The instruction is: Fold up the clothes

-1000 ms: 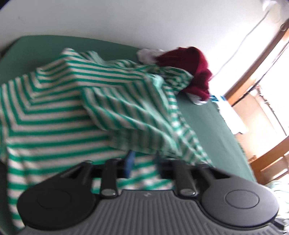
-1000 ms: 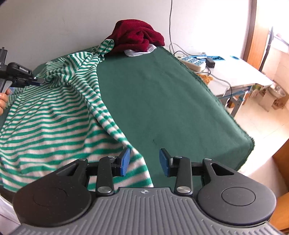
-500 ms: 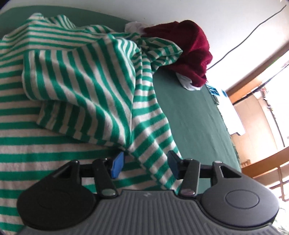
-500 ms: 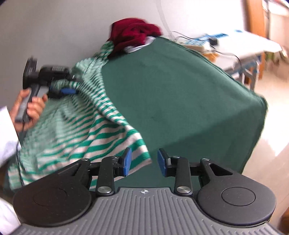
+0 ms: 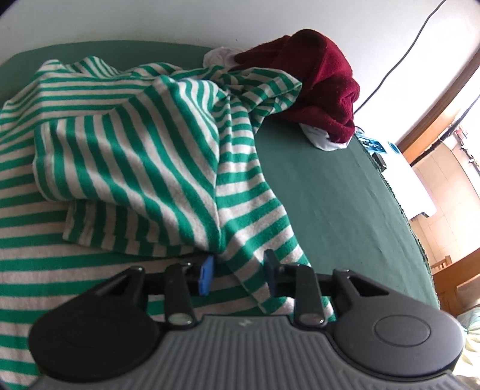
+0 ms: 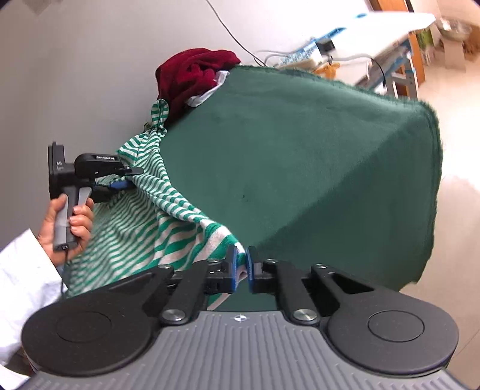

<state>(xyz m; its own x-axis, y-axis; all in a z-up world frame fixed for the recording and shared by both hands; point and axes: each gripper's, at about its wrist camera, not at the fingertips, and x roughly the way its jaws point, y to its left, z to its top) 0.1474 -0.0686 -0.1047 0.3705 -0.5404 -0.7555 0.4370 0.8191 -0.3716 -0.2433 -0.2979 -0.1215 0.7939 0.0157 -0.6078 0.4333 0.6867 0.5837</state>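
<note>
1. Left hand-held gripper (image 5: 238, 271): jaws are closing w/ a ridge of the striped shirt (image 5: 129, 156) between them; blue pads are seen either side of the fold, gap still visible, so cloth isn't pinched yet.
2. In the right wrist view the same left hand-held gripper (image 6: 126, 183) is held by a hand (image 6: 67, 222) w/ a white sleeve (image 6: 24, 270), its tips at the shirt's bunched upper part.
3. Striped shirt (green/white) is spread over the left part of the bench (image 5: 330, 195), which is covered w/ a dark green cloth; one layer is folded over on top, one end trails toward the far corner.
4. Right hand-held gripper (image 6: 240, 267): jaws are closing, nearly together, w/ the shirt's near hem corner (image 6: 222, 240) between the pads; grip appears made at the bench's front edge.
5. Dark red garment (image 6: 192, 78) is piled at the far corner by the wall, white fabric (image 5: 325, 139) beneath it, touching the shirt's end.
6. Far right: a white table (image 6: 390, 27) w/ a power strip is seen beyond the bench.
</note>
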